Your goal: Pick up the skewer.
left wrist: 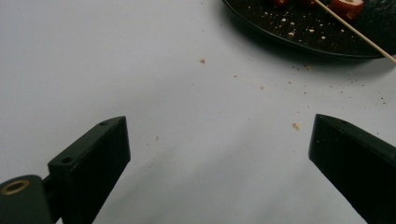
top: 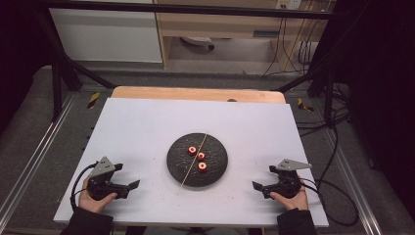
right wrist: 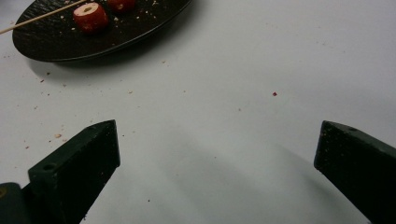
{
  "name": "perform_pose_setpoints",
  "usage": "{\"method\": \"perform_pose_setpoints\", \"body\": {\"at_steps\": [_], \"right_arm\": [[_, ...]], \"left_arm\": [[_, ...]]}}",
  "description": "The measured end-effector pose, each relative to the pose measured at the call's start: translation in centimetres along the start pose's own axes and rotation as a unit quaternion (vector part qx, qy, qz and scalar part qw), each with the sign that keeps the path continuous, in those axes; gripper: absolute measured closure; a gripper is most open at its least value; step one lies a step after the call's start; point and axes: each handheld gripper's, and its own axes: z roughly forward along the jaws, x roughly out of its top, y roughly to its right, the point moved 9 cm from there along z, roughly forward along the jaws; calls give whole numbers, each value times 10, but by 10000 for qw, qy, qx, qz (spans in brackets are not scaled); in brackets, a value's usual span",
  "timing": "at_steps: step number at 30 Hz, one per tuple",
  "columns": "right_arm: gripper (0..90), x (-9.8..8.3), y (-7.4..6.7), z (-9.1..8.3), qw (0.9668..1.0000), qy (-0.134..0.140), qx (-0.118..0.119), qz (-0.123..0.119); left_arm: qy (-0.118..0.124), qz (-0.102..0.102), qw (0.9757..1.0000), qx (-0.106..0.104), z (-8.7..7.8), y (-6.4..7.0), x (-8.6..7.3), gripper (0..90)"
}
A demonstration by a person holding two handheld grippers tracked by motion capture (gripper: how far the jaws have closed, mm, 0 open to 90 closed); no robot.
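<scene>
White matte board (top: 147,132) laid over a wooden tabletop (top: 195,93), the wood showing as a strip along the far edge. Scattered with fine crumbs and reddish specks near the middle. Framed by black metal struts at the far corners; beyond, grey floor, a pale wooden cabinet and a bundle of dark cables along the right side.

Centred on the board: round black textured plate (top: 218,164), bearing three red ring-shaped pieces (top: 201,156) in a short diagonal row, each with a pale hollow core. Crossed by a thin wooden skewer (top: 188,176) running from the far rim to just past the near rim, beside the red pieces.

Left gripper (top: 128,190): held low at the near left corner of the board, jaws pointing toward the plate and spread wide. Nothing between the jaws in the left gripper view, bare board and crumbs alone in the gap (left wrist: 219,168); plate rim, skewer and red pieces at the upper right, well apart from the jaw tips.

Right gripper (top: 263,180): held low at the near right corner, jaws likewise spread wide and aimed at the plate. Empty gap over bare board in the right gripper view (right wrist: 217,168); plate with skewer and two red pieces at the upper left, well apart.

Both grippers released, grasping nothing, touching neither plate nor skewer.
</scene>
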Motion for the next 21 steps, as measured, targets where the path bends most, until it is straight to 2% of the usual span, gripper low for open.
{"method": "perform_pose_setpoints", "body": {"at_steps": [21], "right_arm": [[6,1,1,0,10000,41,-49,27]], "left_arm": [[-113,87,9999,3,4,11,9,43]]}}
